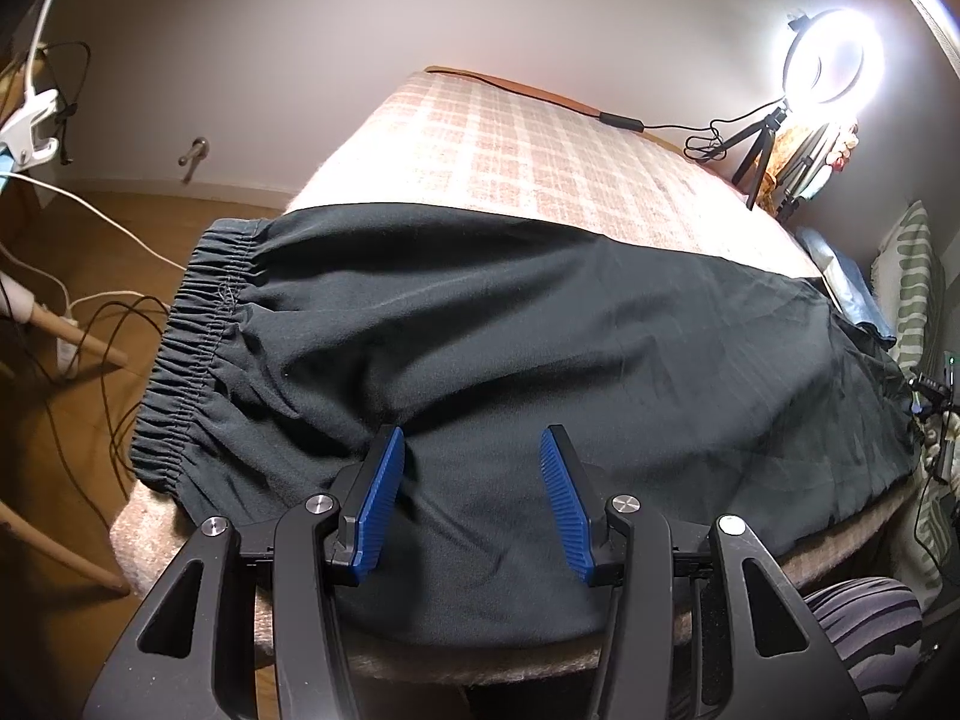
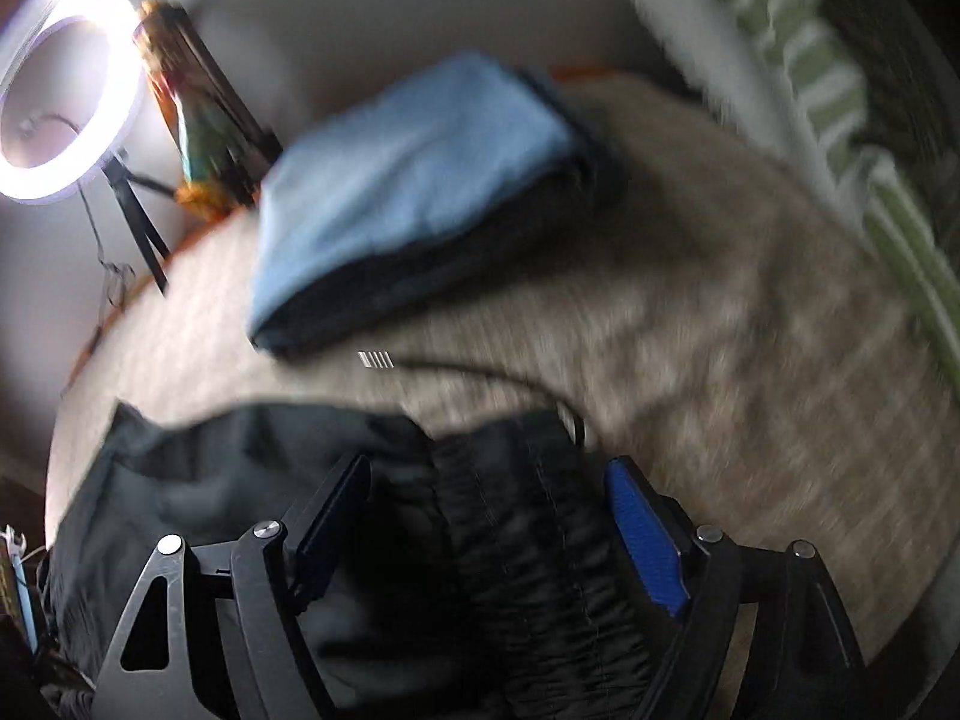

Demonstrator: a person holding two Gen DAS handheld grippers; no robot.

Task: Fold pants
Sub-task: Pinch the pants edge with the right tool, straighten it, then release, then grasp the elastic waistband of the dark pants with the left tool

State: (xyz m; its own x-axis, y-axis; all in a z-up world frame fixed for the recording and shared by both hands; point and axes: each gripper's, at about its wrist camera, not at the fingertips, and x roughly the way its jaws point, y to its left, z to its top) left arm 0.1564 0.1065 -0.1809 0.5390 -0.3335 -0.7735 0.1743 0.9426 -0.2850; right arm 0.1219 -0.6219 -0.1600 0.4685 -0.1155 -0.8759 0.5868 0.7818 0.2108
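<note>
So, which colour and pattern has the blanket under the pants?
The blanket is pink and white plaid, clearest in the left wrist view.

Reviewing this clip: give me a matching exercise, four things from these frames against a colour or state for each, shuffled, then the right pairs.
Things:
1. pants
2. ring light
3. folded cloth
4. left gripper

States:
A. light blue
B. lit, on a small tripod
C. open above dark fabric
D. dark, spread flat on the checked blanket

Pairs: 1-D, 2-B, 3-A, 4-C
</note>
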